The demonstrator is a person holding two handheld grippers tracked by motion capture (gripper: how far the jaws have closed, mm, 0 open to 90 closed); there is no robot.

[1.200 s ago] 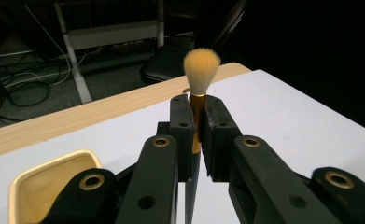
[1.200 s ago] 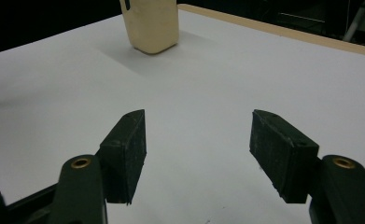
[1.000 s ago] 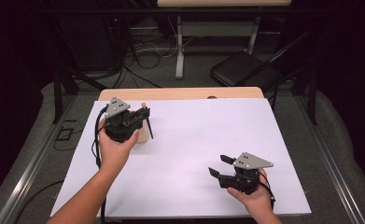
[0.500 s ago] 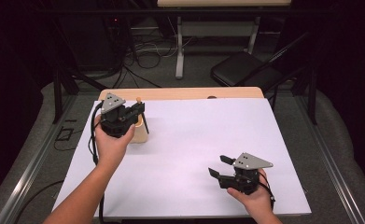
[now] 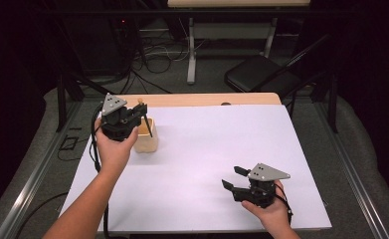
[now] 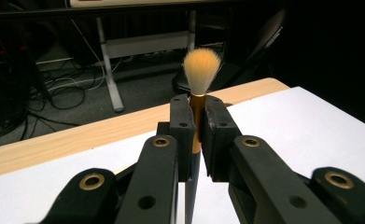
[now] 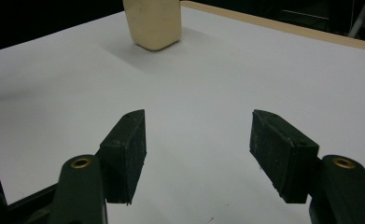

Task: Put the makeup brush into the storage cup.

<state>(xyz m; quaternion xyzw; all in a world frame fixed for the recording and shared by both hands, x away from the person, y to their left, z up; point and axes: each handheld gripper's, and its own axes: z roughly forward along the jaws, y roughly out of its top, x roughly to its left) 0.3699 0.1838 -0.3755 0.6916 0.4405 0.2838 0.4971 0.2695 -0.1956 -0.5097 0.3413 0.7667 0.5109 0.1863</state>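
My left gripper (image 5: 143,112) hovers at the table's back left, shut on a brush (image 6: 201,70) with a gold ferrule, tan bristles and a dark handle. In the left gripper view the bristles stick up past the left gripper (image 6: 198,105). The brush handle (image 5: 149,127) slants down over a cream container (image 5: 147,142) that stands on the white sheet (image 5: 217,144). My right gripper (image 5: 234,178) rests low near the front right, open with nothing between its fingers. The right gripper view has the right gripper (image 7: 199,135) facing that container (image 7: 154,21) from afar.
A wooden table edge (image 5: 207,99) runs behind the white sheet. Beyond it stand a black folding chair (image 5: 261,72) and a desk leg among floor cables (image 5: 152,55). Metal rails flank the table on both sides.
My left gripper has shifted slightly left and turned with the brush, uncovering more of the cream container. The right gripper has not moved.
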